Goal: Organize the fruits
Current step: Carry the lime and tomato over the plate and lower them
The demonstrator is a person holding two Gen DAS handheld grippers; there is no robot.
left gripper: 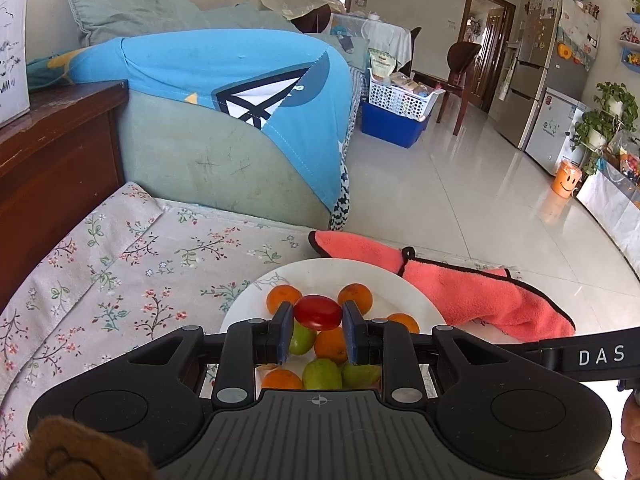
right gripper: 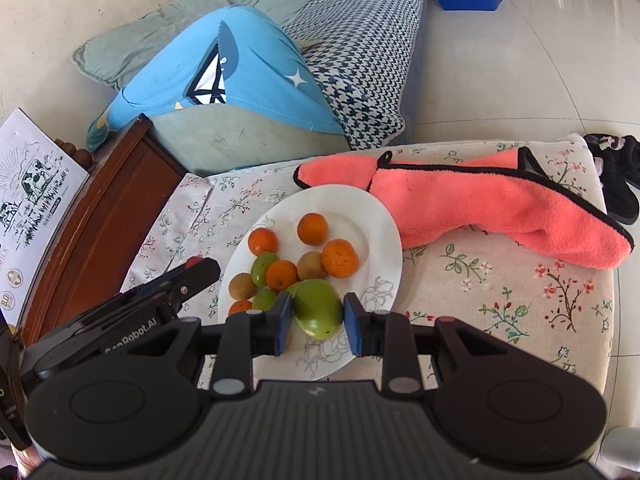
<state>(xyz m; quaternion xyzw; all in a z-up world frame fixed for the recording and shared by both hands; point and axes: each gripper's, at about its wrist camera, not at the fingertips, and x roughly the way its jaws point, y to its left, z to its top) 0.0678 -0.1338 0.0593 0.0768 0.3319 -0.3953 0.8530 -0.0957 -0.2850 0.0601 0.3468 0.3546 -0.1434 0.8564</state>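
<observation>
In the left wrist view, my left gripper [left gripper: 318, 322] is shut on a red tomato-like fruit [left gripper: 318, 312], held above a white plate [left gripper: 400, 296]. Oranges [left gripper: 355, 298] and green fruits [left gripper: 322, 374] lie on the plate beneath it. In the right wrist view, my right gripper [right gripper: 318, 320] is shut on a large green fruit [right gripper: 318, 314] over the near part of the white plate [right gripper: 360, 208]. Several oranges [right gripper: 339, 258], small green fruits [right gripper: 264, 268] and brownish fruits [right gripper: 312, 265] remain there. The left gripper [right gripper: 192, 272] shows at the plate's left edge.
The plate stands on a floral cloth [right gripper: 500, 300] over a low table. A coral towel [right gripper: 500, 204] lies just behind and right of the plate. A dark wooden cabinet [right gripper: 100, 220] with a printed box is at the left. A sofa with a blue cover [right gripper: 240, 72] lies beyond.
</observation>
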